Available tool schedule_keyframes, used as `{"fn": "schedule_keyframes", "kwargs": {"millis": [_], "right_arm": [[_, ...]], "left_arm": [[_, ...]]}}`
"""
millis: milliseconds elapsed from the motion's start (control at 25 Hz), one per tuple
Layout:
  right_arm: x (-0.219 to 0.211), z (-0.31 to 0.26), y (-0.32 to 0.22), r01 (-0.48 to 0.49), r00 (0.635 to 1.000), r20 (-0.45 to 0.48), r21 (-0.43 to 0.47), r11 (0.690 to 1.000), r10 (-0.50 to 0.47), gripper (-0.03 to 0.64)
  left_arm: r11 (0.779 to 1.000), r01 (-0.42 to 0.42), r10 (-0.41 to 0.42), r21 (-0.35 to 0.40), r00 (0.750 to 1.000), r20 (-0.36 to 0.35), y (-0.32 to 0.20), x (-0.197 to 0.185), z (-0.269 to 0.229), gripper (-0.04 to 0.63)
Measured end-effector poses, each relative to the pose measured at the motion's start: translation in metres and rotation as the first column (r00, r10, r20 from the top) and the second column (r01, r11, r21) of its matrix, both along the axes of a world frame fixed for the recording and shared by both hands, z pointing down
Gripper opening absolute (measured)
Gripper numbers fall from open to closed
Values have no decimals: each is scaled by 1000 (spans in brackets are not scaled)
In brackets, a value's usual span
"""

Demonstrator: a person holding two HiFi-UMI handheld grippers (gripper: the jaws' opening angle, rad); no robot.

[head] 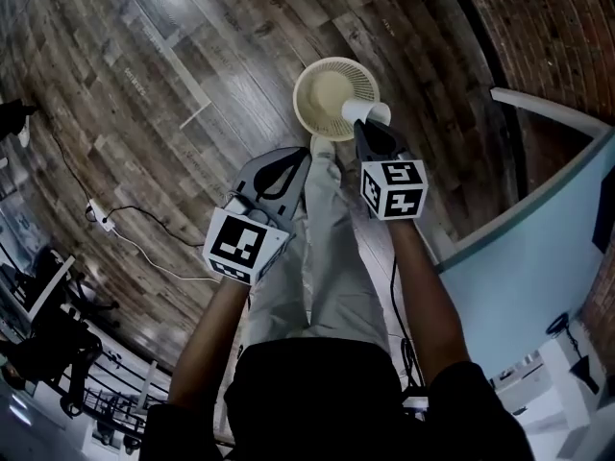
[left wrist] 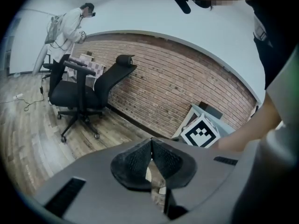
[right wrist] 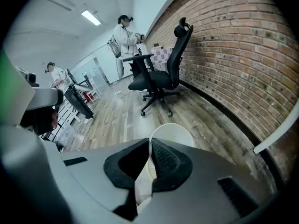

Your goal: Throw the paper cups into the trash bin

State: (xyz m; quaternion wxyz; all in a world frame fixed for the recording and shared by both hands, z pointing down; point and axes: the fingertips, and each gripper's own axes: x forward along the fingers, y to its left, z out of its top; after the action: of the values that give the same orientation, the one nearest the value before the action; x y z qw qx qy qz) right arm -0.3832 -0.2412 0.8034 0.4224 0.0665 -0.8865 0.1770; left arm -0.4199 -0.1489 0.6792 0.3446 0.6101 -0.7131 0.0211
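Wood-plank floor [head: 144, 113] below, with the round, cream, slotted trash bin [head: 322, 80] on it, one edge covered. Left gripper [head: 293, 161] is pressed together, empty. Right gripper [head: 368, 126] pinches the thin-walled white paper cup [head: 365, 113] over the bin's rim, its black ribbed pads hiding most of it.

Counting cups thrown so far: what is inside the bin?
The bin shows only its bare cream inside, no cups. Its near right edge is covered by the cup held in the right claw.
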Motion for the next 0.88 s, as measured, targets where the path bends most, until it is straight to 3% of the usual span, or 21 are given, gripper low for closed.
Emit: {"fn": "schedule_keyframes", "kwargs": {"millis": [280, 680, 880], "right_arm": [[-12, 89, -9, -19, 999, -51, -43, 999, 17, 20], [-32, 174, -14, -53, 996, -73, -75, 996, 48, 20], [-26, 217, -14, -52, 993, -112, -96, 994, 42, 20]], "left_arm": [[996, 19, -25, -81, 998, -64, -1, -18, 85, 9], [993, 54, -59, -103, 997, -48, -9, -40, 175, 9], [986, 55, -67, -158, 995, -69, -7, -35, 215, 9]]}}
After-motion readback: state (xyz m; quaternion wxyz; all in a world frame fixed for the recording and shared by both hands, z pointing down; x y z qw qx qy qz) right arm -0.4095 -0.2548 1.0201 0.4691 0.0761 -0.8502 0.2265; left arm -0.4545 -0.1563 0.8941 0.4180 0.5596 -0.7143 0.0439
